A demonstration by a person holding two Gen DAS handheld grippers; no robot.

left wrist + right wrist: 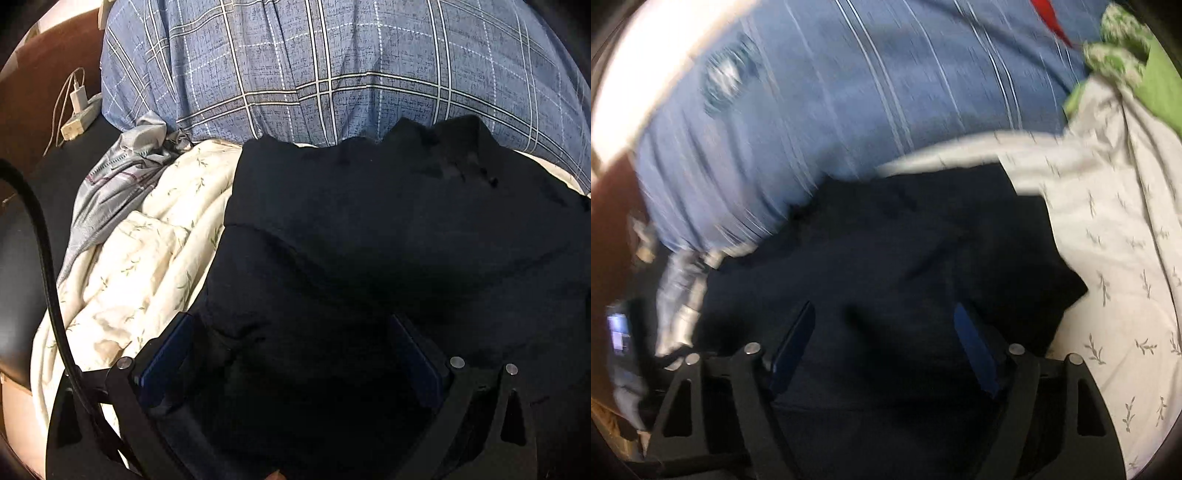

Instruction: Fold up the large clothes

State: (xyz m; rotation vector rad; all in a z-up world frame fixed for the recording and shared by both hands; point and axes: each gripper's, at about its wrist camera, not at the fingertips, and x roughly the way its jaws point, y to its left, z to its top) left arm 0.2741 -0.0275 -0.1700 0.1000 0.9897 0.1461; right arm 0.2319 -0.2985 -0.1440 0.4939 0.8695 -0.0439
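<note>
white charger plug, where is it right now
In the left wrist view the white charger plug sits far left on a white power strip, beside the blue plaid bedding.

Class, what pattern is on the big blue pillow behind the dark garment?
White-lined plaid on the big blue pillow, clearest in the left wrist view.

The left gripper [291, 328] is pointing forward with its jaws standing wide apart, both blue-padded fingers [170, 354] showing in full, black linkage arms spreading out behind them toward the lower corners of the view. The right gripper [884, 325] is likewise holding its jaws spread apart, its two blue fingers [975, 350] angling outward; the right wrist view is blurring with motion.
</note>
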